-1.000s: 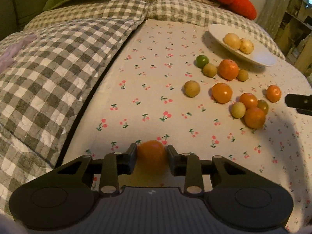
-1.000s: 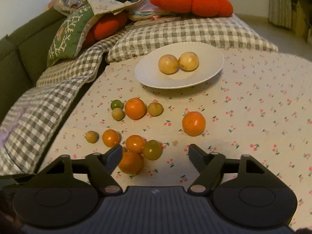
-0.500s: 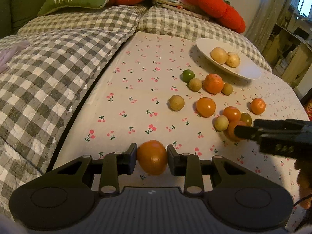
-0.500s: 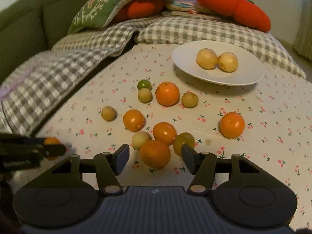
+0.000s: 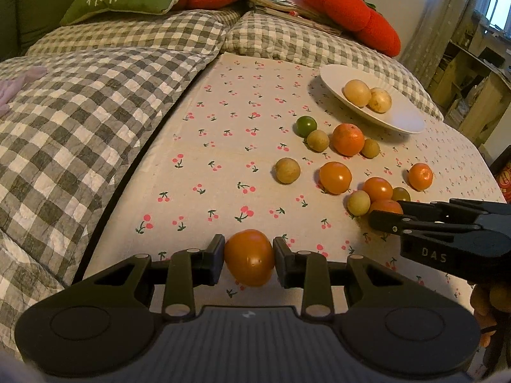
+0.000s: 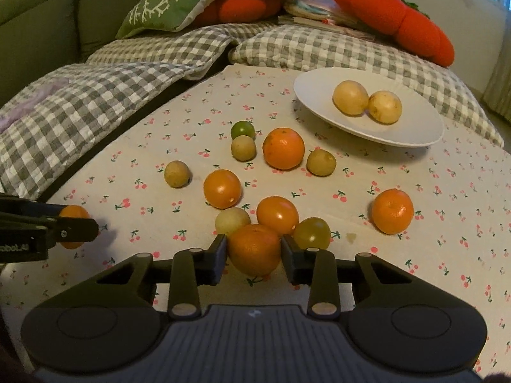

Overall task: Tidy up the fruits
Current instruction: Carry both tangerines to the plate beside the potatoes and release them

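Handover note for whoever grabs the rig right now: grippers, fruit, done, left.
Left gripper: shut on a smooth orange fruit, held above the cherry-print cloth.
Right gripper: its jaws have just been closing and now press on a tangerine at the near edge of the fruit cluster; it looks to be resting on the cloth.
White plate: two pale yellow fruits so far, touching.
Left: roughly ten loose fruits on the cloth, orange, yellowish and one green lime. Sorting rule unclear from here; only the pale ones are plated.
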